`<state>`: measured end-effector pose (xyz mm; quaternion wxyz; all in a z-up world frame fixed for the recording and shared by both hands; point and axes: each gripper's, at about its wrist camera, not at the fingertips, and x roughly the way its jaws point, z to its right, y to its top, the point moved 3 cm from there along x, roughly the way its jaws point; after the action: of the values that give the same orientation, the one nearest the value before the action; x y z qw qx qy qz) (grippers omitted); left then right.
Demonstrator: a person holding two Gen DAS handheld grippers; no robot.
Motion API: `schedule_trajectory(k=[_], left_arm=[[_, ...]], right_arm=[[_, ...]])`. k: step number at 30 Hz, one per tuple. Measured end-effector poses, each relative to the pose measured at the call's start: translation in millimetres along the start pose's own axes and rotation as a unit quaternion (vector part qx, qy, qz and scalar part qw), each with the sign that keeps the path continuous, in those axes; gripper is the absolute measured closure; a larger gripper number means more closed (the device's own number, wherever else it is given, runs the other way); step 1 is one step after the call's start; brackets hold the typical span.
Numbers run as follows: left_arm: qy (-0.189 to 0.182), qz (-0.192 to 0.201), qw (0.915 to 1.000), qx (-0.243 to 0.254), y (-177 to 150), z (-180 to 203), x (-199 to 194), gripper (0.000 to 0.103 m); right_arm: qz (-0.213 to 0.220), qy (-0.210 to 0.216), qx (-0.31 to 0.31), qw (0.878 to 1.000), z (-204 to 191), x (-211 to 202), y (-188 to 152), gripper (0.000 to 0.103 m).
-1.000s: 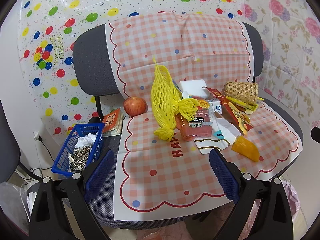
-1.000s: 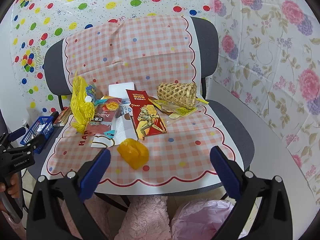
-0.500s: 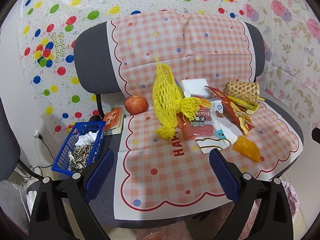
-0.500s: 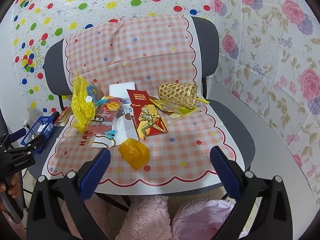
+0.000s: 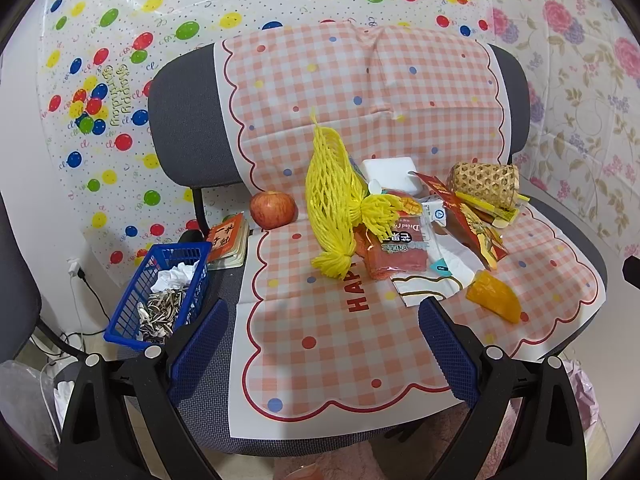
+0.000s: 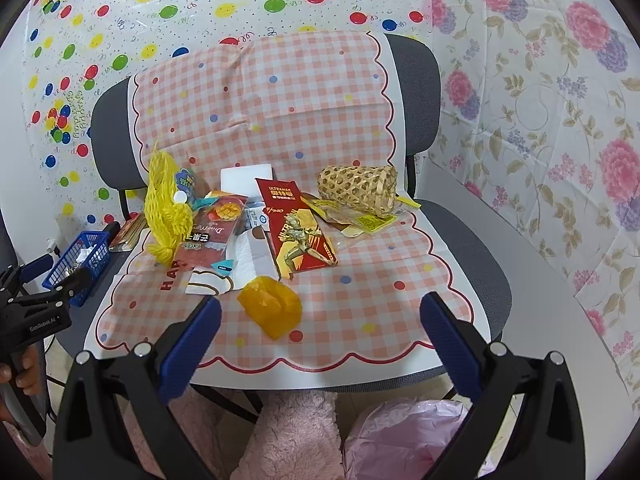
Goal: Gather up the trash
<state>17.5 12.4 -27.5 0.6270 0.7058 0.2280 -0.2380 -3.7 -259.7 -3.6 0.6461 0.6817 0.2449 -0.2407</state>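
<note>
At far left we see the blue basket (image 5: 160, 292), a rigid plastic lattice already holding sunflower husks and crumpled paper, evidently the trash receptacle. Our left gripper (image 5: 320, 344) hovers near it, fingers released and empty. Rightward on the checked chair cover (image 5: 340, 360) lie the soft yellow foam net (image 5: 332, 200), glossy snack wrappers (image 6: 300, 232) and the waxy orange peel (image 6: 272, 306). Our right gripper (image 6: 320, 332), likewise spread, fronts the peel.
</note>
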Motion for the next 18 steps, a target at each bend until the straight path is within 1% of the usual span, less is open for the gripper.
schedule_trajectory(k=[1, 2, 8, 12, 16, 18], left_arm=[[0.000, 0.000, 1.0000, 0.000, -0.7, -0.5, -0.4, 0.008], [0.001, 0.000, 1.0000, -0.002, 5.6, 2.7, 3.7, 0.008], [0.003, -0.004, 1.0000, -0.003, 4.7, 0.3, 6.5, 0.008], [-0.007, -0.019, 0.9998, -0.006, -0.7, -4.5, 19.0, 0.008], [-0.022, -0.036, 0.9990, -0.016, -5.8, -7.2, 35.5, 0.008], [-0.029, -0.036, 0.9987, -0.021, -4.2, -4.9, 42.6, 0.008]], right_arm=[[-0.001, 0.001, 0.000, 1.000, -1.0, 0.2, -0.1, 0.006], [-0.001, 0.000, 0.000, 1.000, -0.6, 0.2, -0.4, 0.006], [-0.004, 0.008, -0.007, 1.000, -4.3, 11.3, -4.1, 0.006], [0.006, 0.047, -0.032, 0.998, -8.3, 35.3, -10.3, 0.006], [-0.012, 0.037, -0.041, 0.998, -10.1, 60.9, -16.6, 0.006], [-0.015, 0.034, -0.039, 0.999, -9.3, 61.4, -17.6, 0.006]])
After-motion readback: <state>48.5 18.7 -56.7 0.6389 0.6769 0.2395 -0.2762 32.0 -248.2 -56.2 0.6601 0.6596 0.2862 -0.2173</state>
